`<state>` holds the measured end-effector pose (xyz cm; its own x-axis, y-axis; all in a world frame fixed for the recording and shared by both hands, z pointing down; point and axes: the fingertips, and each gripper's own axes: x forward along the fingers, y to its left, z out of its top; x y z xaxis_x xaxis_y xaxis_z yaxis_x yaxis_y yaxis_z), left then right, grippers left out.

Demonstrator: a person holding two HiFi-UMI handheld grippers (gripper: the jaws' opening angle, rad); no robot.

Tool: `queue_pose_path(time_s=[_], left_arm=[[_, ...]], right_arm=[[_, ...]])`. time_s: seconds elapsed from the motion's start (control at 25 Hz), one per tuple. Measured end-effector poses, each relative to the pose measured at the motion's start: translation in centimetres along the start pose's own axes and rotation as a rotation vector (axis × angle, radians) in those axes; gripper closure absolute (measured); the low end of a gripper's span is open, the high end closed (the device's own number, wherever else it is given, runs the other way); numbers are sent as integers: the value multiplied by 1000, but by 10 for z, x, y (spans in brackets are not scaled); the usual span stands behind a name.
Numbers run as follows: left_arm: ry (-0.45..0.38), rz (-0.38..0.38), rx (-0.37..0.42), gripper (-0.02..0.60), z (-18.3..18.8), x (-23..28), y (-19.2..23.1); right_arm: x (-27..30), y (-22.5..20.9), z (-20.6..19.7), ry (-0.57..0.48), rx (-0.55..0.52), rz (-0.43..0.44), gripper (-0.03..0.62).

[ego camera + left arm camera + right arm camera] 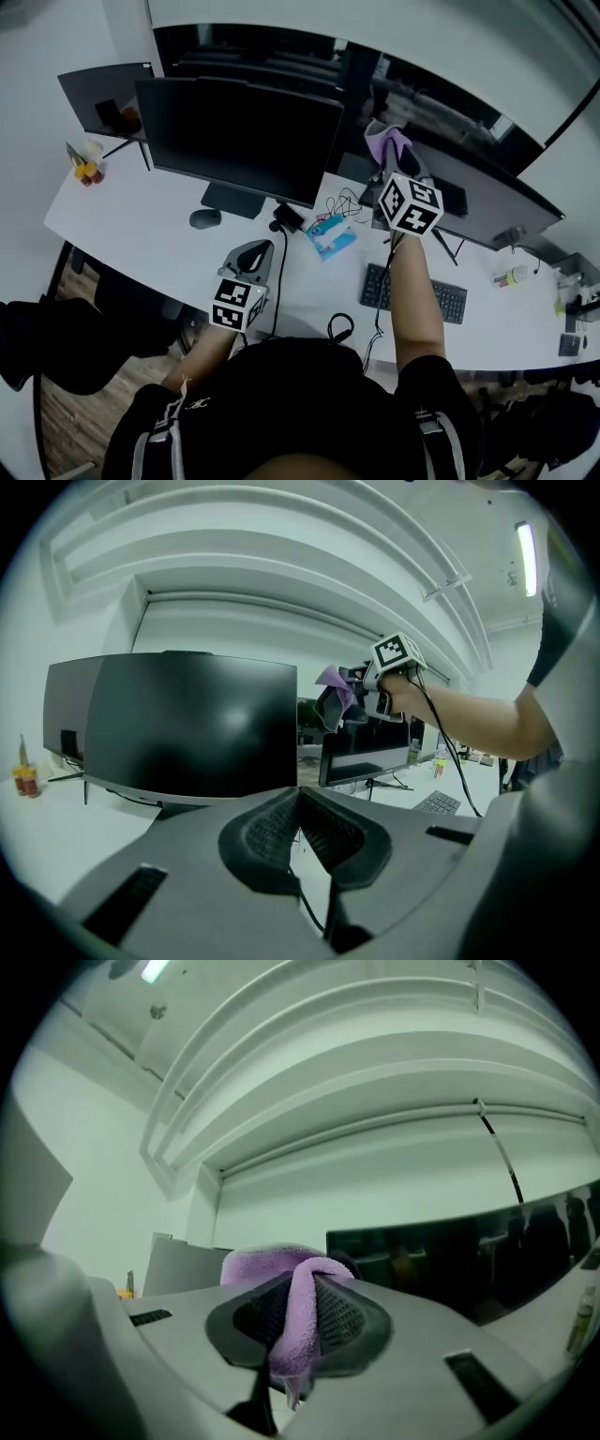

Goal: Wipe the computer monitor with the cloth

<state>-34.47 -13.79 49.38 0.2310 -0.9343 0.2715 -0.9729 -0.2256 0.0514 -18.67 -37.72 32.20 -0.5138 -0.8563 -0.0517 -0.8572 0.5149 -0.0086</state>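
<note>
A large dark monitor stands at the middle of the white desk; it fills the left of the left gripper view as monitor. My right gripper is raised beside the monitor's upper right corner, shut on a purple cloth. The cloth is pinched between its pads and bunches over the tips. From the left gripper view the cloth hangs in the air right of the screen, apart from it. My left gripper hovers low over the desk's front, jaws shut and empty.
A second monitor stands to the right, with a keyboard before it. A mouse, a blue packet, cables and headphones lie on the desk. Small bottles sit at the far left, another bottle at the right.
</note>
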Motion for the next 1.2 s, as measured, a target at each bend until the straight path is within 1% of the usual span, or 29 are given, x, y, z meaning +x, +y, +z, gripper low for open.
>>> queue_pose_path(time_s=[0.12,0.28,0.4,0.48,0.64,0.72,0.84,1.0,1.2], left_arm=[[-5,-3,-4,569,1,-1,-2],[-19,-10,-2,569,6,-2,-5],[-29,-16,-1,569,9,-3,-7],[-33,-20,-1,569,11,-2,-9],[-41,-31,3,569,16,2,-11],[-49,-37,5,569,19,6,-13],[-65,-47,5,569,26,12,-19],[-80,-77,17,569,35,20,-32],[-85,-106,32,569,41,25,-46]], right_arm=[[-6,1,24,-49,1,-2,519],[-20,1,43,-96,9,-7,519],[-39,9,52,-140,8,18,519],[-55,18,53,-166,-12,37,519],[-94,39,34,-184,-92,52,520],[-113,47,19,-180,-105,49,522],[-138,46,-7,-161,-53,21,522],[-167,30,-42,-124,47,-38,522],[-187,19,-69,-76,66,-57,523]])
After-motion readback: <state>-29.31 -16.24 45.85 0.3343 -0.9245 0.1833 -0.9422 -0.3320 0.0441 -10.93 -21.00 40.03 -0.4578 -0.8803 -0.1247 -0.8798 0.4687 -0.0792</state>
